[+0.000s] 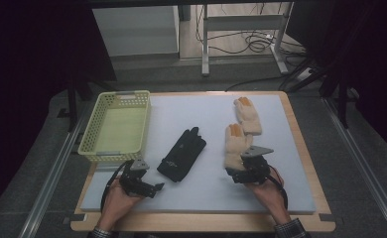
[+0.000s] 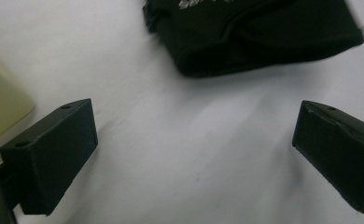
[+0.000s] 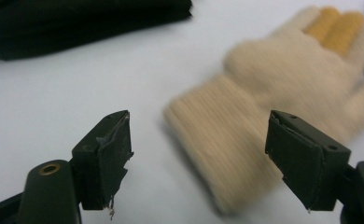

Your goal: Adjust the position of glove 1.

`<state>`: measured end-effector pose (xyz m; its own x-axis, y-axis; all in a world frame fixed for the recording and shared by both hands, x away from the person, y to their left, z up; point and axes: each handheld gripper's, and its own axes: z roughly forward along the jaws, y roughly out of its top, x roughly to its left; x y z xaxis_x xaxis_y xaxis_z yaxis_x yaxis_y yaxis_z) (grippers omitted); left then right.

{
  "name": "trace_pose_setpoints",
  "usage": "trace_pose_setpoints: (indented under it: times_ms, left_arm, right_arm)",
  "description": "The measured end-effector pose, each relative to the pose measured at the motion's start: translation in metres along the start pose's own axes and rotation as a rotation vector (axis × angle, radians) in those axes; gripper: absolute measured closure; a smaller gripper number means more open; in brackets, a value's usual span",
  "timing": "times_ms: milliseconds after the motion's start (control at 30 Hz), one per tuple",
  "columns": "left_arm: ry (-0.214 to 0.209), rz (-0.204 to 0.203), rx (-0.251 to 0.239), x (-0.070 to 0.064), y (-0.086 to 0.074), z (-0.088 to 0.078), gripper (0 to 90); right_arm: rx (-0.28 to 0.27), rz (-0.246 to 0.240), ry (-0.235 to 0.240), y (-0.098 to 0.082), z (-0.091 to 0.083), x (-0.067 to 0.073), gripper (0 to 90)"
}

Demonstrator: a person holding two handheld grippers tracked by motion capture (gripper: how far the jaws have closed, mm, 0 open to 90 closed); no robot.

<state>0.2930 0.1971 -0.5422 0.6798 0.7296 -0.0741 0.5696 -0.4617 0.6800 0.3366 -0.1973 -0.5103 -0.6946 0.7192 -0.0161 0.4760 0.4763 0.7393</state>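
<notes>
both hand-held grippers stand apart and empty, the right hand-held gripper (image 3: 196, 154) lined up on the cream glove's cuff (image 3: 217, 140) at lower centre, likely next to advance and clamp it.

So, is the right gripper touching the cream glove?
Apart. In the right gripper view, the right gripper has open jaws standing either side of the cream glove's cuff, with white mat visible between each pad and the knit.

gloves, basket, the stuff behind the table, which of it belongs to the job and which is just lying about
In the job:
- black glove
- near cream glove
- far cream glove
- basket, probably where they go
- left gripper, right gripper, both open

Lying about:
- cables on the floor
- metal frame
</notes>
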Motion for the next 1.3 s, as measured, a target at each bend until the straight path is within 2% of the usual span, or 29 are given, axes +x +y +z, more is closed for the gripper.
trace_pose_setpoints:
  times_ms: [100, 167, 267, 333, 500, 533, 600, 667, 733, 800, 867, 1000, 1100, 1167, 1300]
  left_arm:
    - [-0.013, -0.005, -0.006, -0.002, 0.005, -0.001, 0.0]
    - [-0.034, 0.003, -0.008, -0.005, 0.011, -0.002, 0.0]
    - [-0.046, 0.017, -0.005, -0.011, 0.026, -0.001, 0.0]
    - [-0.046, 0.022, -0.007, -0.013, 0.030, 0.001, 0.0]
    - [-0.037, 0.021, 0.002, -0.018, 0.051, 0.011, 0.0]
    - [-0.034, 0.017, 0.003, -0.018, 0.055, 0.013, 0.0]
    - [-0.025, 0.010, 0.008, -0.017, 0.064, 0.020, 0.0]
    - [-0.010, 0.004, 0.033, -0.015, 0.077, 0.030, 0.0]
    - [-0.003, 0.006, 0.046, -0.014, 0.081, 0.034, 0.0]
    - [0.002, -0.015, 0.066, -0.011, 0.092, 0.044, 0.0]
    - [0.005, -0.020, 0.072, -0.010, 0.095, 0.047, 0.0]
    - [0.020, -0.060, 0.087, -0.003, 0.105, 0.061, 0.0]
    - [-0.012, -0.085, 0.100, 0.001, 0.108, 0.073, 0.0]
    - [-0.018, -0.070, 0.123, -0.002, 0.109, 0.079, 0.0]
    - [0.000, -0.045, 0.132, -0.010, 0.109, 0.080, 0.0]
  right_arm:
    - [0.004, 0.007, -0.012, -0.006, -0.002, -0.005, 21.3]
    - [0.006, 0.016, -0.019, -0.012, -0.004, -0.009, 20.8]
    - [0.012, 0.024, -0.042, -0.022, -0.008, -0.016, 20.0]
    - [0.011, 0.032, -0.050, -0.026, -0.009, -0.020, 19.9]
    - [0.014, 0.039, -0.065, -0.033, -0.010, -0.024, 19.7]
    - [0.025, 0.026, -0.076, -0.036, -0.009, -0.025, 18.9]
    - [0.019, 0.036, -0.070, -0.037, -0.009, -0.027, 18.8]
    - [0.023, 0.032, -0.074, -0.037, -0.008, -0.026, 18.5]
    - [0.025, 0.026, -0.078, -0.037, -0.008, -0.026, 18.5]
    - [0.024, 0.029, -0.076, -0.037, -0.008, -0.026, 18.5]
    - [0.023, 0.033, -0.074, -0.037, -0.008, -0.026, 18.4]
    - [0.022, 0.033, -0.074, -0.037, -0.008, -0.026, 18.4]
    - [0.021, 0.033, -0.074, -0.037, -0.008, -0.026, 18.4]
    - [0.021, 0.034, -0.074, -0.037, -0.008, -0.026, 18.4]
    - [0.021, 0.034, -0.074, -0.037, -0.008, -0.026, 18.4]
